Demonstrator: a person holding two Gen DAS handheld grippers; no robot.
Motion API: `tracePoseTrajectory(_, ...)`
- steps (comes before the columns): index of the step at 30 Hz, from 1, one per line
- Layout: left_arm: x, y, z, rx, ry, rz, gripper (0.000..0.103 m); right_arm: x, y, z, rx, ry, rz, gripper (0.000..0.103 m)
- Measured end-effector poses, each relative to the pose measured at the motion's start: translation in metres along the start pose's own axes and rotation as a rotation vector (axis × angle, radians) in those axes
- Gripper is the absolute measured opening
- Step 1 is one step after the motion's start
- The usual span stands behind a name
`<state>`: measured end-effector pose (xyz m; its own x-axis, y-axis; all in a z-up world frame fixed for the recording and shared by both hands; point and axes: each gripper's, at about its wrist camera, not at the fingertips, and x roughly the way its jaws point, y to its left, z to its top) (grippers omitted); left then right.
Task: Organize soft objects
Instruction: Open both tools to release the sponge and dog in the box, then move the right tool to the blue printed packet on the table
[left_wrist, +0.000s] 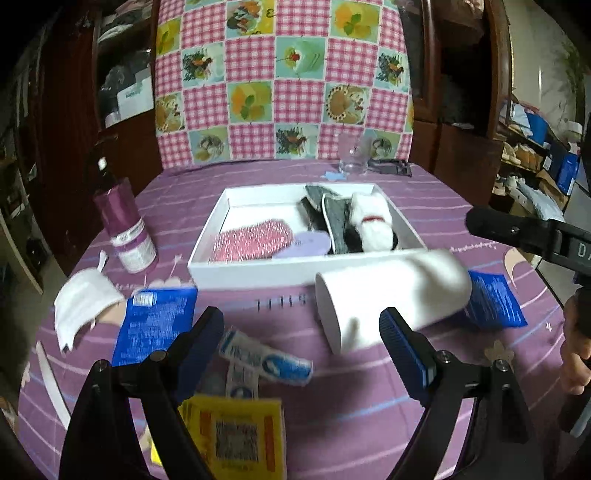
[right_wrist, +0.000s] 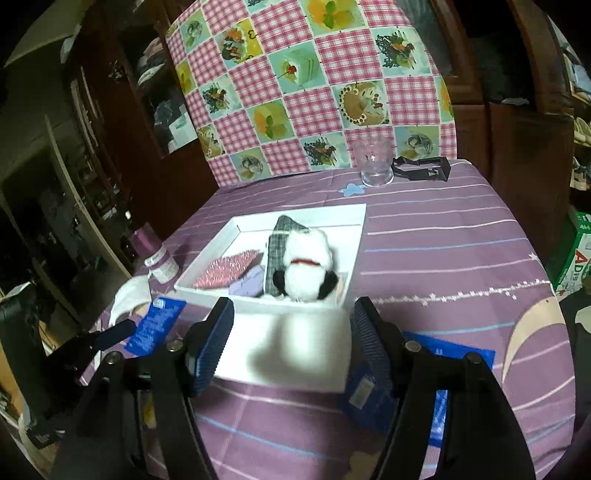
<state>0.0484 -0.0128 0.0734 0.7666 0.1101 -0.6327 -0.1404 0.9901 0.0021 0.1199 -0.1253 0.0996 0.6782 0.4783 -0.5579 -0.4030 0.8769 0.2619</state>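
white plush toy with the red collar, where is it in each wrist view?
Left wrist: the plush toy sits right of centre, in the white box's right end, on grey cloth.
Right wrist: the toy is at centre, same box.
Shared landmark: the clear glass beyond the box.

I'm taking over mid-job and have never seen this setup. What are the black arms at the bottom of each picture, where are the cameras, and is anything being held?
There is no robot here: a person holds one pair of tongs in each hand. Each picture comes from a camera mounted on one pair, looking forward along its two fingers.

In the left view, the left tongs stand open and empty above small packets on the purple tablecloth. In the right view, the right tongs are open too; the blurred white roll lies between the fingers, but the pads do not seem to press it.

Behind it sits a white tray holding a plush toy, grey checked cloth and a pink sparkly item. A purple bottle and a glass stand nearby.
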Motion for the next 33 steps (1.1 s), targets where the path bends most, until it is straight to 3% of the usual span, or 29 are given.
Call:
tracePoseTrajectory(6,0.009,-0.004,-0.022,-0.015,0.062,0.007,0.087,-0.004,-0.007,-0.018,-0.030,0.046,-0.030,0.068)
tracePoseTrajectory(10,0.014,-0.015,-0.033,0.027,0.094,0.003,0.087,-0.007,-0.009,-0.027,-0.043,0.067,-0.051,0.068)
tracePoseTrajectory(17,0.023,-0.029,-0.045,0.057,0.156,-0.069,0.087,-0.008,-0.018,-0.046,-0.059,0.096,-0.085,0.068)
tracePoseTrajectory(22,0.033,-0.038,-0.048,0.103,0.191,-0.050,0.090,-0.004,-0.050,-0.046,0.063,0.133,-0.118,0.068)
tracePoseTrajectory(24,0.036,-0.039,-0.049,0.111,0.206,-0.053,0.103,-0.008,-0.063,-0.044,0.113,0.116,-0.145,0.068)
tracePoseTrajectory(29,0.039,-0.044,-0.052,0.133,0.226,-0.031,0.103,-0.016,-0.089,-0.042,0.218,0.079,-0.195,0.068)
tracePoseTrajectory(33,0.038,-0.045,-0.052,0.132,0.228,-0.032,0.103,-0.013,-0.099,-0.042,0.240,0.102,-0.256,0.068)
